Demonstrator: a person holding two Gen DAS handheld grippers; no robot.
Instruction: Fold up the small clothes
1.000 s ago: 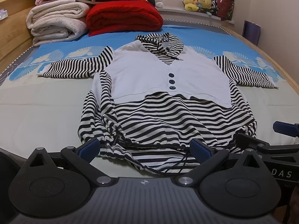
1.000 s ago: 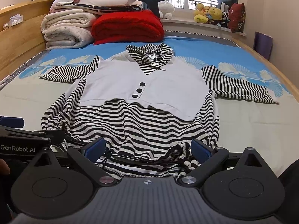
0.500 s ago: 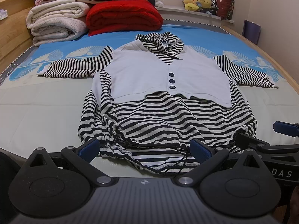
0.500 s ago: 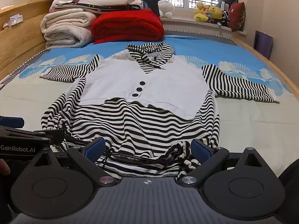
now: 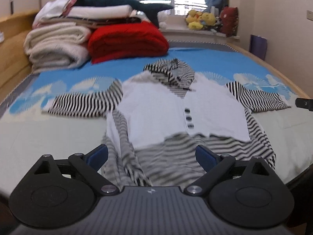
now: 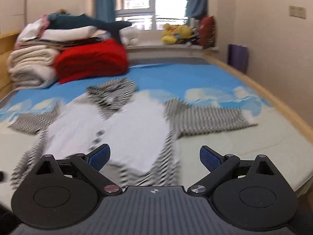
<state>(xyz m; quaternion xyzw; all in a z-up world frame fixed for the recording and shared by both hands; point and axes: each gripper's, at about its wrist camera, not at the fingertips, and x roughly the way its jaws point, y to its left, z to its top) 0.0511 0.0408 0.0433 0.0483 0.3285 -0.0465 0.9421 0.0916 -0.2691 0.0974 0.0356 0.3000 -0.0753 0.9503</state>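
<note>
A small black-and-white striped top with a white vest front and three dark buttons (image 5: 176, 115) lies flat on the bed, sleeves spread to both sides. It also shows, blurred, in the right wrist view (image 6: 125, 129). My left gripper (image 5: 151, 155) is open and empty above the striped lower left part of the top. My right gripper (image 6: 154, 157) is open and empty above the right side of the top, near the right sleeve (image 6: 205, 117). Part of the right gripper (image 5: 305, 103) shows at the right edge of the left wrist view.
Folded white blankets (image 5: 56, 47) and a red quilt (image 5: 127, 41) are stacked at the head of the bed, with a plush shark (image 5: 121, 0) on top. Plush toys (image 5: 203, 19) sit on the window sill. The wooden bed edge (image 6: 273, 101) runs along the right.
Both grippers have moved forward and up over the top, from its hem toward its middle. The right gripper has moved further forward and right. Both views are now motion-blurred.
</note>
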